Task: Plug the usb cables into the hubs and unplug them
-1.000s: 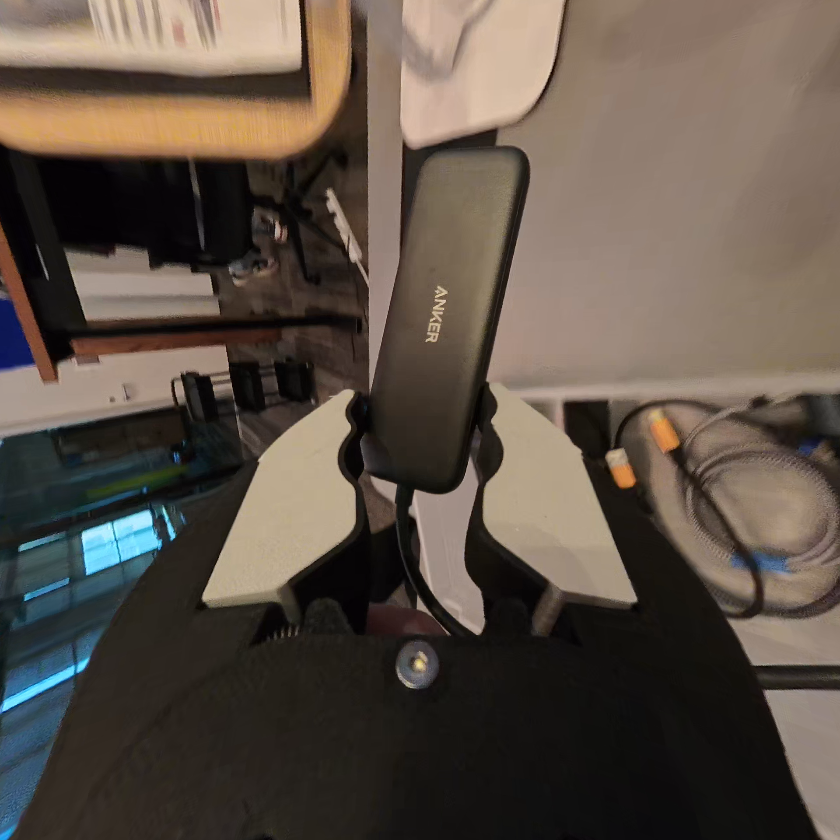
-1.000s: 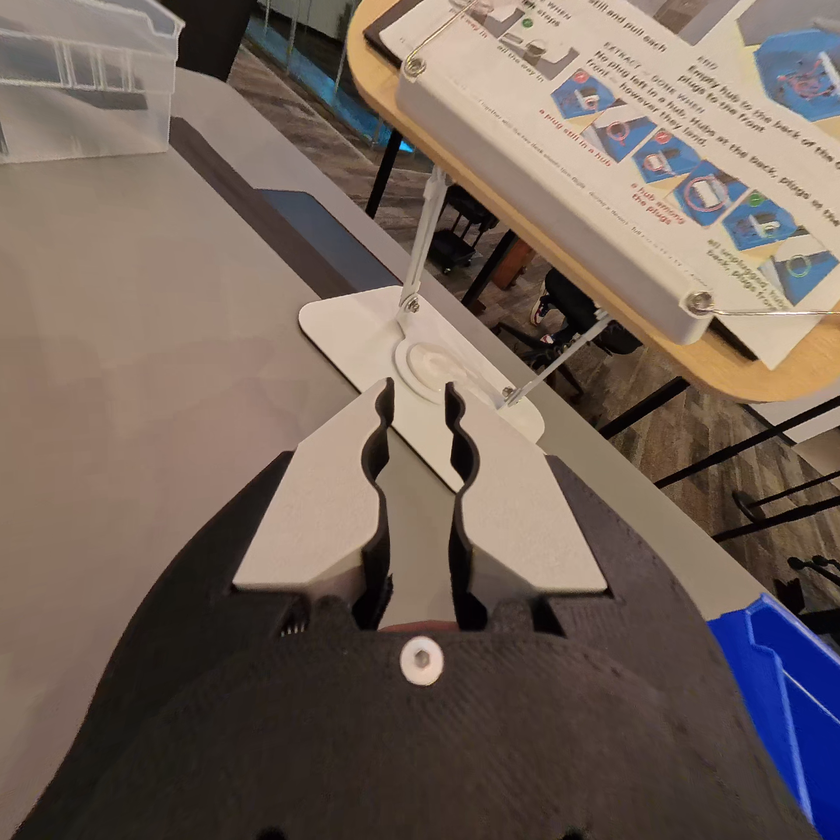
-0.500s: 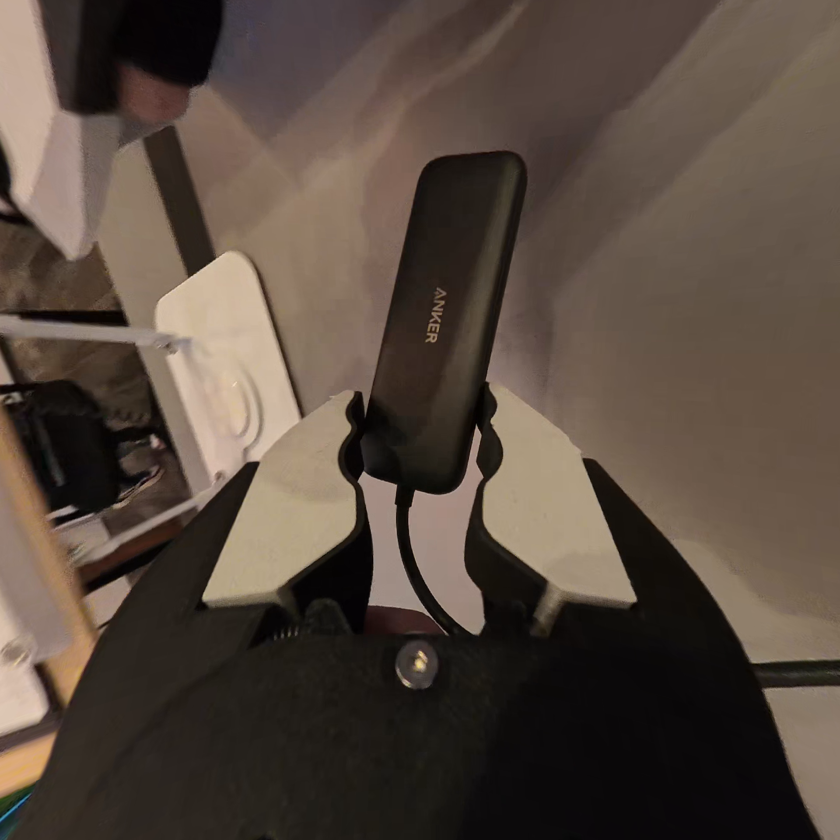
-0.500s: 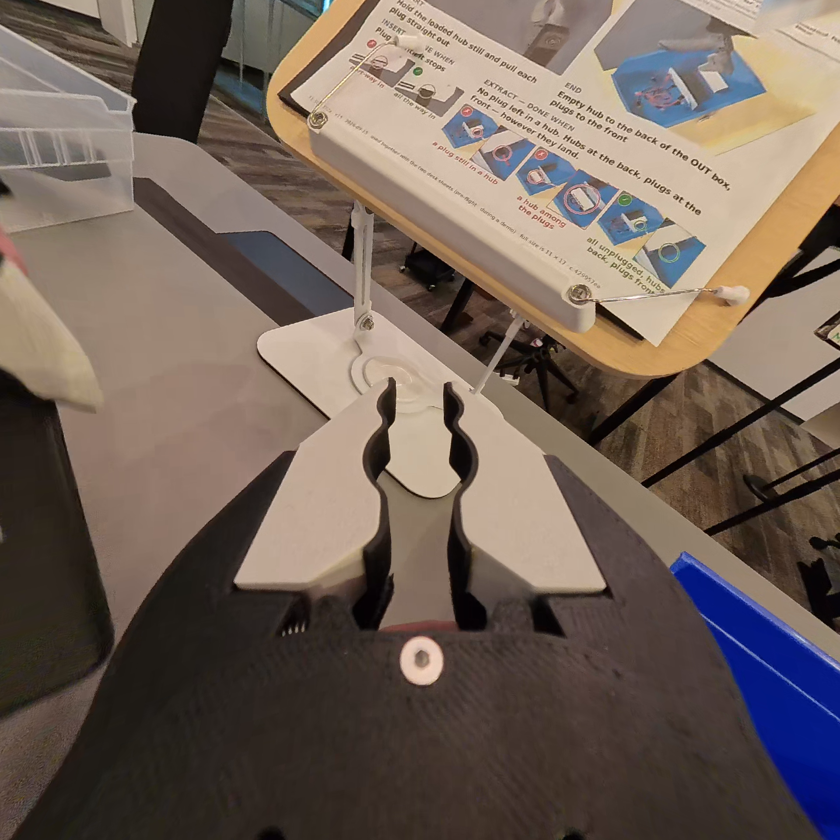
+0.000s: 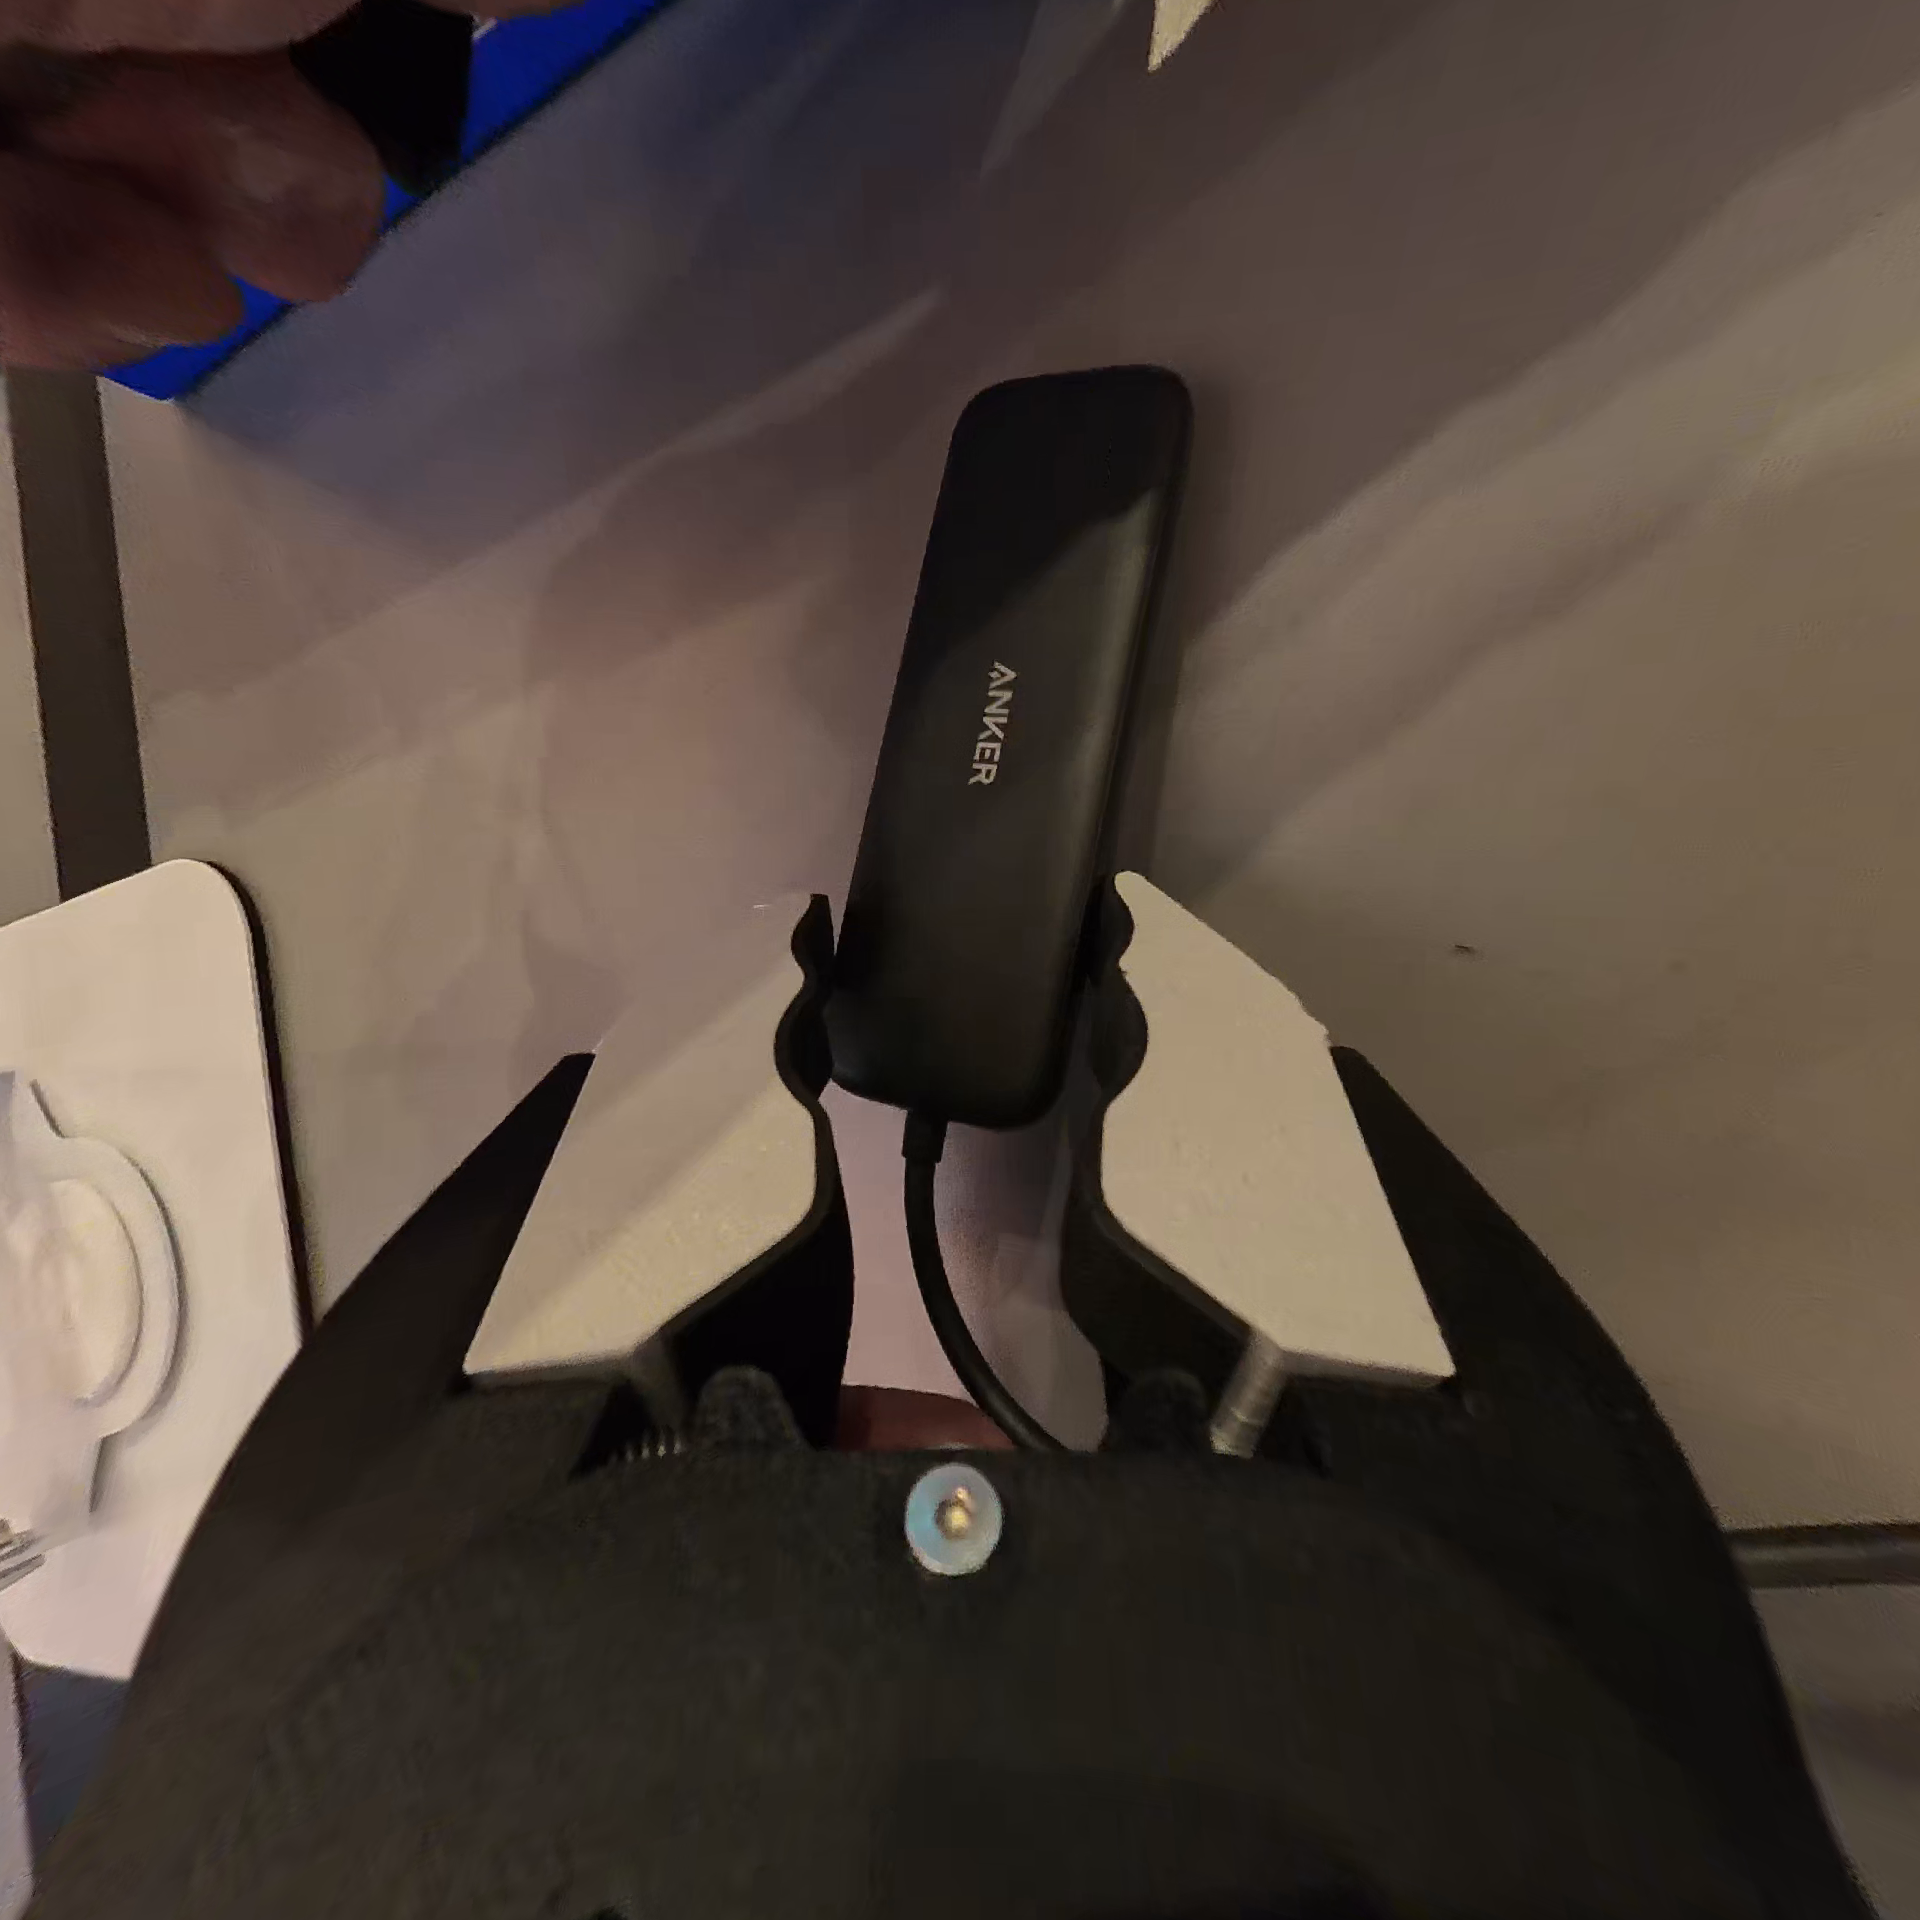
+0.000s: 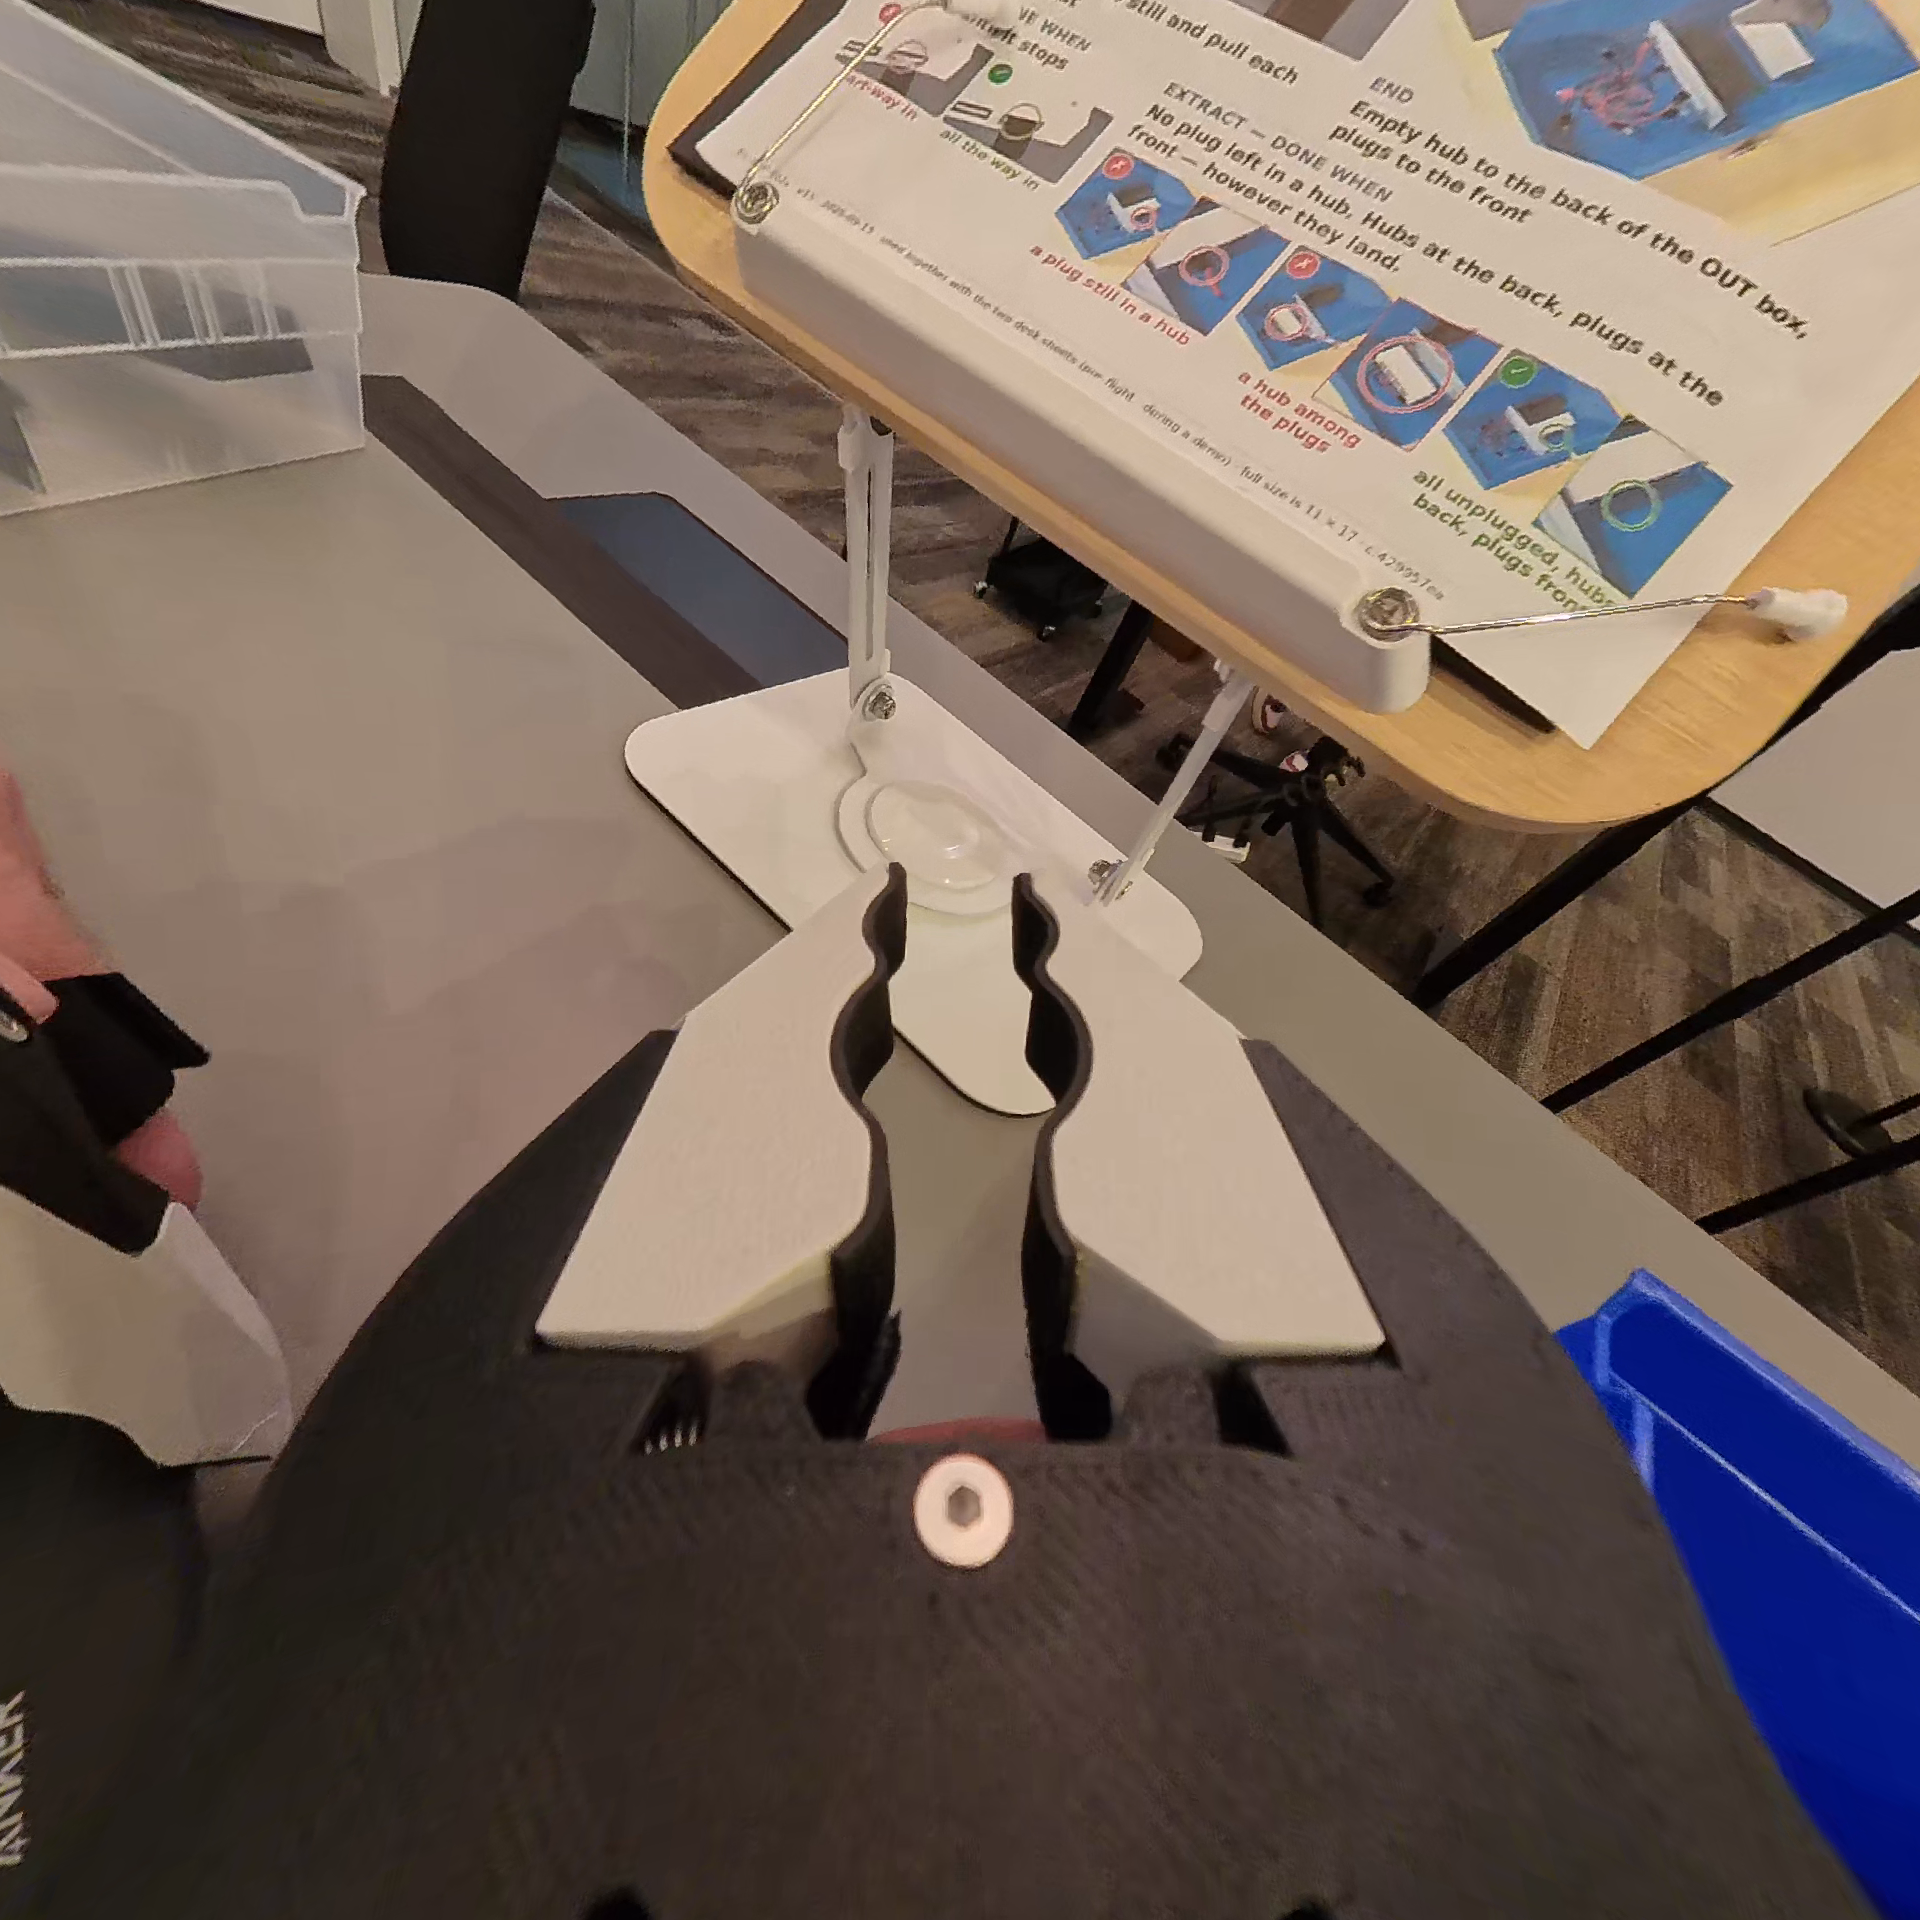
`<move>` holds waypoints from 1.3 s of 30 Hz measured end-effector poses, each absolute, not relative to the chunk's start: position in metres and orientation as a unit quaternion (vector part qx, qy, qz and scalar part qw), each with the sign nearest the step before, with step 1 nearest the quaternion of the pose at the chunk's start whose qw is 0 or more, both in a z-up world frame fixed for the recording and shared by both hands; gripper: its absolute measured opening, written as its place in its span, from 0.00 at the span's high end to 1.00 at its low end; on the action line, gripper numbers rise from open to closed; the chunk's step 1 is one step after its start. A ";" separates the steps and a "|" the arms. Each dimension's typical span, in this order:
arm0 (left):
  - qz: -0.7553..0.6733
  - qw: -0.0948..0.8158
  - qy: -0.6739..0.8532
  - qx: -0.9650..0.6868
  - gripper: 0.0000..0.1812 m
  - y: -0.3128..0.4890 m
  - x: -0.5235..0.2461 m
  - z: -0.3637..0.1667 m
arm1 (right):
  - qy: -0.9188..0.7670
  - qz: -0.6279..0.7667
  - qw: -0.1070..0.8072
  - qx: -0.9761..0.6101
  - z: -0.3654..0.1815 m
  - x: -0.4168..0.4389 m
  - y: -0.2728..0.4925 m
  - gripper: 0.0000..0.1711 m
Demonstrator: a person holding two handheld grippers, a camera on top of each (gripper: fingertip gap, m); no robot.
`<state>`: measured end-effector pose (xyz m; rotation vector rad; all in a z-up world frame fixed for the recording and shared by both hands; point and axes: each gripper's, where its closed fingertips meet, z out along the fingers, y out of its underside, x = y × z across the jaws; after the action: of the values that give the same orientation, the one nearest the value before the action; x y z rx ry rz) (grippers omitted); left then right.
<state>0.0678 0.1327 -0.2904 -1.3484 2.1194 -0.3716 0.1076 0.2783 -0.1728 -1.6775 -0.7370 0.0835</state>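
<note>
My left gripper is shut on the lower end of a black USB hub. The hub sticks out forward past the fingertips, above the grey table. Its black cable runs back between the fingers. My right gripper is open by a narrow gap and empty, over the table's far edge. In the right wrist view the hub and one white finger of the left gripper show at the left edge, with a gloved hand. No USB cable plugs are in view.
A white stand base sits just ahead of my right gripper and carries a tilted board with an instruction sheet. The base also shows in the left wrist view. A blue bin is at the right, a clear plastic bin at the far left.
My left gripper has swung with the hub from facing the room and a pile of cables to facing down at the table. It has come in beside my right gripper, which has barely moved.
</note>
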 end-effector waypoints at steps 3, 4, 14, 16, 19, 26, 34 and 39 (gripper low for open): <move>-0.163 0.298 0.791 -0.509 0.73 0.131 0.067 -0.291 | -0.325 0.034 0.602 -0.729 -0.179 0.106 0.279 0.90; -0.167 0.298 0.790 -0.510 0.73 0.131 0.067 -0.291 | -0.326 0.033 0.599 -0.730 -0.182 0.106 0.280 0.90; -0.212 0.273 0.771 -0.535 0.73 0.130 0.063 -0.293 | -0.336 0.031 0.588 -0.735 -0.192 0.103 0.280 0.90; -0.211 0.257 0.774 -0.539 0.73 0.129 0.062 -0.294 | -0.338 0.030 0.587 -0.735 -0.192 0.102 0.280 0.90; -0.203 0.245 0.778 -0.542 0.73 0.130 0.061 -0.294 | -0.337 0.028 0.588 -0.735 -0.192 0.103 0.280 0.90; -0.182 0.316 0.757 -0.542 0.74 0.126 0.038 -0.243 | -0.328 0.034 0.597 -0.732 -0.185 0.107 0.280 0.89; -0.008 0.410 0.629 -0.661 0.81 0.187 -0.161 -0.146 | -0.330 0.035 0.595 -0.732 -0.187 0.105 0.280 0.89; 0.069 0.318 0.551 -0.769 0.83 0.215 -0.287 -0.187 | -0.337 0.032 0.591 -0.732 -0.191 0.101 0.279 0.89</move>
<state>-0.2874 0.2154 -0.1874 -2.0221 1.4483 0.1821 0.1010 0.2791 -0.1906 -1.7042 -0.7847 0.0747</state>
